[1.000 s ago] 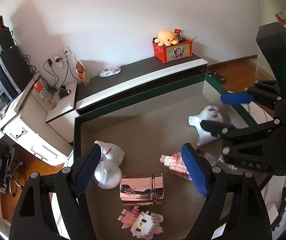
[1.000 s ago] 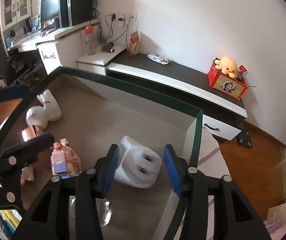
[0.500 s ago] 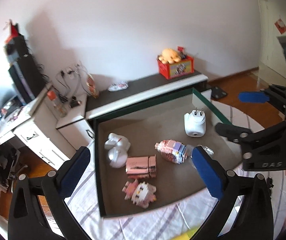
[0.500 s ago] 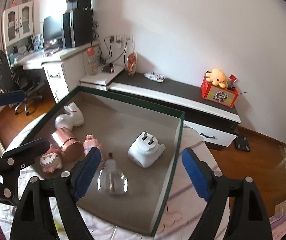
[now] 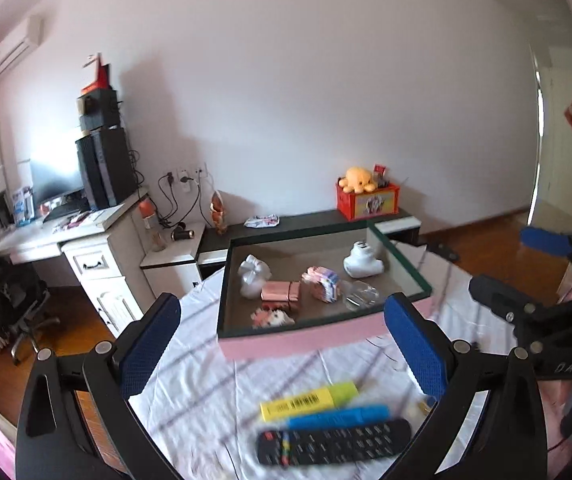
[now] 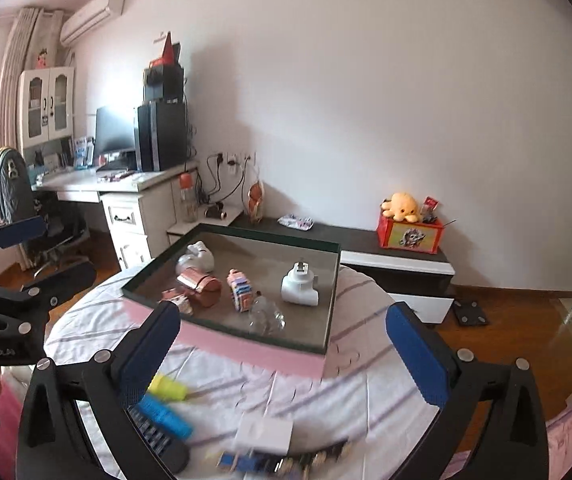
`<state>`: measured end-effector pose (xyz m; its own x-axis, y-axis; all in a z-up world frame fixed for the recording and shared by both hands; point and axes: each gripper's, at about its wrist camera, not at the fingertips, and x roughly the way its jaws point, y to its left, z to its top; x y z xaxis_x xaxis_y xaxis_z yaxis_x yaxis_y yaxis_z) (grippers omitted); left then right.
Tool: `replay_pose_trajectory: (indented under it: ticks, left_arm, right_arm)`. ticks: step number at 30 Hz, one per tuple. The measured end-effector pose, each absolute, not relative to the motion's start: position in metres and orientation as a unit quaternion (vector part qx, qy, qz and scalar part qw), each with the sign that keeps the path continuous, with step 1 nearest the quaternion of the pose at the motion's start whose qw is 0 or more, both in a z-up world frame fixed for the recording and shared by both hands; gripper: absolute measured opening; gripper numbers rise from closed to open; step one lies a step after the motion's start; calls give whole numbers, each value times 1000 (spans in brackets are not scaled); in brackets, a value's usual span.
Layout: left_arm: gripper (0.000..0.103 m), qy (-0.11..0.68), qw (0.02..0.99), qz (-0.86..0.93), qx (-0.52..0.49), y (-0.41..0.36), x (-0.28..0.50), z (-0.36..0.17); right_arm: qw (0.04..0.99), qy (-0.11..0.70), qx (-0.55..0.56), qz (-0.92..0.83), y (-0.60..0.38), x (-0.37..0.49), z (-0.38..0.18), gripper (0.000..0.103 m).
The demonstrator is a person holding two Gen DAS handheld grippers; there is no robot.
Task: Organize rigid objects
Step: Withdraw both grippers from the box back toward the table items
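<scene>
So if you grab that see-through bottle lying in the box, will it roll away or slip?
Probably a bit of both. The clear bottle lies on its side on the flat floor of the box, and its rounded body looks apt to roll if nudged. Its smooth, shiny surface may slip between pads. It looks empty, so likely light.

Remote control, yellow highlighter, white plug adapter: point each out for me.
remote control [image 5: 332, 442]: left wrist view, middle of its keypad.
yellow highlighter [image 5: 310, 400]: left wrist view, barcode label on its barrel.
white plug adapter [image 6: 300, 286]: right wrist view, its white body below the prongs, inside the tray.
</scene>
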<state>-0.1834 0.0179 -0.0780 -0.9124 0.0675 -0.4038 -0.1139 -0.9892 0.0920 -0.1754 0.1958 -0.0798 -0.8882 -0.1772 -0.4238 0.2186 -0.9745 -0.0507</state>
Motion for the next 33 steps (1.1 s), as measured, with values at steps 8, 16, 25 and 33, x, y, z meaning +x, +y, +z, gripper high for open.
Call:
replay_pose_trajectory:
  ticks: [8, 16, 25, 33]
  left_arm:
    - [103, 31, 42, 981, -188, 11, -113, -88]
    - [103, 40, 38, 983, -175, 9, -78, -80]
    - [103, 62, 36, 981, -181, 13, -64, -78]
    - [103, 67, 27, 977, -200, 3, -69, -88]
  right_arm:
    - [90, 36, 191, -977, 191, -100, -85, 103]
    - [87, 31, 190, -977, 196, -65, -81, 103]
    - [88, 26, 197, -976, 198, -48, -79, 103]
    - [84, 23, 211, -974, 200, -55, -90, 103]
